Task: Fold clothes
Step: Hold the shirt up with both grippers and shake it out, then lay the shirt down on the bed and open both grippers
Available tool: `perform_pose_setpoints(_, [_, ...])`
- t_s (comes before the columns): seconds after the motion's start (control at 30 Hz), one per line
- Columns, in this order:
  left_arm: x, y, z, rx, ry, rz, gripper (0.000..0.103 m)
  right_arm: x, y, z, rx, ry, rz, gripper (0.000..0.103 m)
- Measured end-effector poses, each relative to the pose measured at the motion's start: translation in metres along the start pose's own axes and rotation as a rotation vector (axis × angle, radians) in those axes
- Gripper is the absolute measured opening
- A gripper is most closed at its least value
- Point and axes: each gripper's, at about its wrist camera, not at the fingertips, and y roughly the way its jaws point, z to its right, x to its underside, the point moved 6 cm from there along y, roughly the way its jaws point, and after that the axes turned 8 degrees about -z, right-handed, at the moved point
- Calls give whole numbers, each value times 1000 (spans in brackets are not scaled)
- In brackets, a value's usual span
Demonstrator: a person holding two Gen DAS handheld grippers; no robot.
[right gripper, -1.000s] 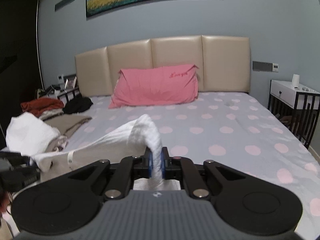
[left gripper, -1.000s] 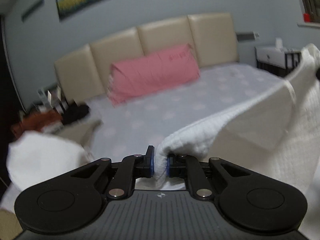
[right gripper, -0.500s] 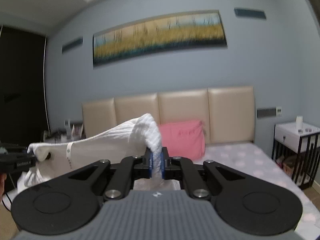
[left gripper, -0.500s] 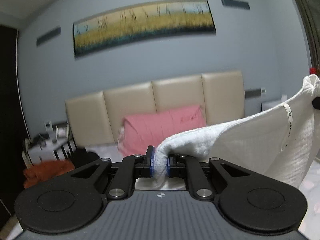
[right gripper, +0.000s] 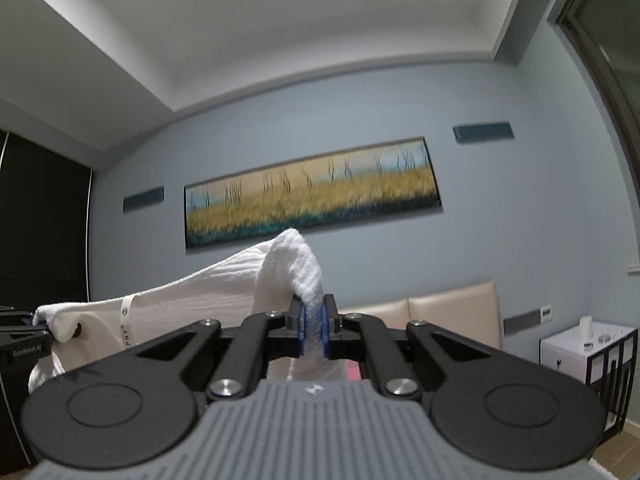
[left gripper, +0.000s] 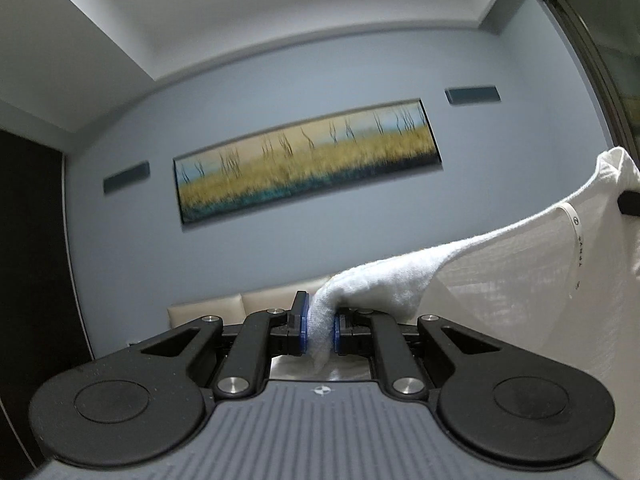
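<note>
A white textured garment (left gripper: 500, 280) with a neck tape loop hangs stretched in the air between both grippers. My left gripper (left gripper: 320, 326) is shut on one top corner of it; the cloth runs off to the right, where the other gripper's black tip (left gripper: 630, 204) shows at the frame edge. In the right wrist view my right gripper (right gripper: 314, 330) is shut on the other top corner of the white garment (right gripper: 192, 308), which spans left to the left gripper's black body (right gripper: 22, 344). Both cameras point up at the wall; the bed surface is out of sight.
A long landscape painting (right gripper: 312, 190) hangs on the blue-grey wall above a beige padded headboard (right gripper: 448, 316). A white nightstand (right gripper: 588, 352) with small items stands at the right. A dark wardrobe (left gripper: 32, 280) fills the left side. A window frame (right gripper: 600, 40) is at the right.
Both grippers rose and tilted upward with the white garment held between them; the bed, pink pillow and clothes pile dropped out of view, and wall and ceiling now fill the frames.
</note>
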Motion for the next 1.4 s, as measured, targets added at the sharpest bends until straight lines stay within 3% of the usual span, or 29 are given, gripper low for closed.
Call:
perform_pose_setpoints(0.4, [-10,-79,-24,71,-72,-55,10,-40,-103,-28,-14,-22,27,8])
perform_pose_setpoints(0.53, [-6,-84,-29,88,-76,-94,10,-40,-112,-31,-9,-36,-3,8])
perform_pose_setpoints(0.67, [9,-58,-25,69,-38,-158,10,-31,-100,-27,-8,-26,-66,8])
perform_pose_setpoints(0.9, [73,51,5,34,48,-342,10,35,-16,-11,38,-4,-260,8])
perform_pose_setpoints(1.2, [221,281,79,-8,132,-572,11,195,176,47,149,-7,-556,8])
perform_pose_setpoints(1.4, [329,425,108,0,34,-793,11,310,287,80,213,-7,-705,8])
